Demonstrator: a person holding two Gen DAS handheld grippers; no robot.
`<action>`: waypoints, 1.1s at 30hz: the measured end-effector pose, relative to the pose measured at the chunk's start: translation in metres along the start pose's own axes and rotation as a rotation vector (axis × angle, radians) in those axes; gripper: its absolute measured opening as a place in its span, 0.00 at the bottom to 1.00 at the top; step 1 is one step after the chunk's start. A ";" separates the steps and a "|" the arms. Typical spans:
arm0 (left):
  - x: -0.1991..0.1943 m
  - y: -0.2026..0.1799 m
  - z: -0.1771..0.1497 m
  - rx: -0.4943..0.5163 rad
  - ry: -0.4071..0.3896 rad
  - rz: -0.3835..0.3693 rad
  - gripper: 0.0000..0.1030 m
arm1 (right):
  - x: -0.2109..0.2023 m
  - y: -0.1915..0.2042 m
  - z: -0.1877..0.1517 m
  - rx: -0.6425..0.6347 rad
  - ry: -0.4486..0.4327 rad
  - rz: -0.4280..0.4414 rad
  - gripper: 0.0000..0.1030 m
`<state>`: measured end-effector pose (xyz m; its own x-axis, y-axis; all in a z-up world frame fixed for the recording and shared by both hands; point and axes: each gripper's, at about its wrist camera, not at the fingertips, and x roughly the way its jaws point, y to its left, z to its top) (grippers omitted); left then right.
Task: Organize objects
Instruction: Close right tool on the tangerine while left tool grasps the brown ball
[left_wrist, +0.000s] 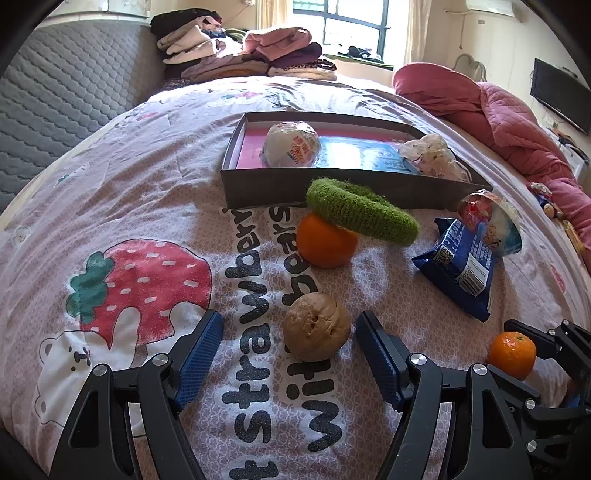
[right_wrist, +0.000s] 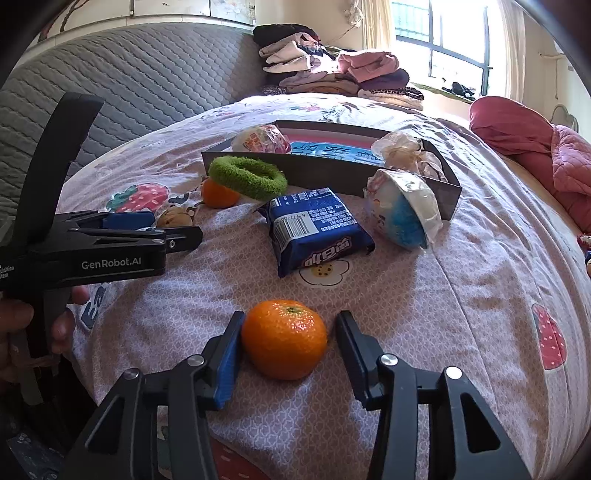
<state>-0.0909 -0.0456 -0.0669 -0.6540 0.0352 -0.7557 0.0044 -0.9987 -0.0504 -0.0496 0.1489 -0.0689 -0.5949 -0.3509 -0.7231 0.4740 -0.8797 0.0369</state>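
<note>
My left gripper (left_wrist: 290, 325) is open around a brown walnut-like ball (left_wrist: 316, 326) on the bed; its jaws stand apart from it. My right gripper (right_wrist: 290, 326) is open around a small orange (right_wrist: 284, 338), the left pad touching or nearly touching it. Farther off lie a second orange (left_wrist: 325, 242) with a green fuzzy ring (left_wrist: 362, 210) resting on it, a blue snack pack (right_wrist: 317, 229), and a wrapped ball toy (right_wrist: 404, 208). A grey open box (left_wrist: 332, 186) holds a white wrapped ball (left_wrist: 291, 144) and a crumpled bag (left_wrist: 430, 151).
The bed has a pink strawberry-print cover (left_wrist: 147, 295). A grey quilted headboard (left_wrist: 66, 92) stands to the left. Folded clothes (left_wrist: 240, 51) are piled at the far end. A red quilt (left_wrist: 498, 118) lies at the right. The left gripper also shows in the right wrist view (right_wrist: 177, 232).
</note>
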 end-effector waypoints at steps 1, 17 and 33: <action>0.000 0.000 0.000 0.001 -0.002 -0.001 0.74 | 0.000 0.000 0.000 0.000 -0.001 0.001 0.46; 0.001 -0.006 0.001 0.034 -0.006 -0.015 0.55 | 0.001 0.001 0.001 0.001 -0.013 0.012 0.40; -0.005 -0.014 -0.002 0.074 -0.016 -0.028 0.33 | 0.001 -0.001 0.000 0.008 -0.014 0.018 0.40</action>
<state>-0.0862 -0.0317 -0.0640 -0.6653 0.0634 -0.7439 -0.0700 -0.9973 -0.0223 -0.0501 0.1492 -0.0693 -0.5952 -0.3713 -0.7126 0.4798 -0.8756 0.0554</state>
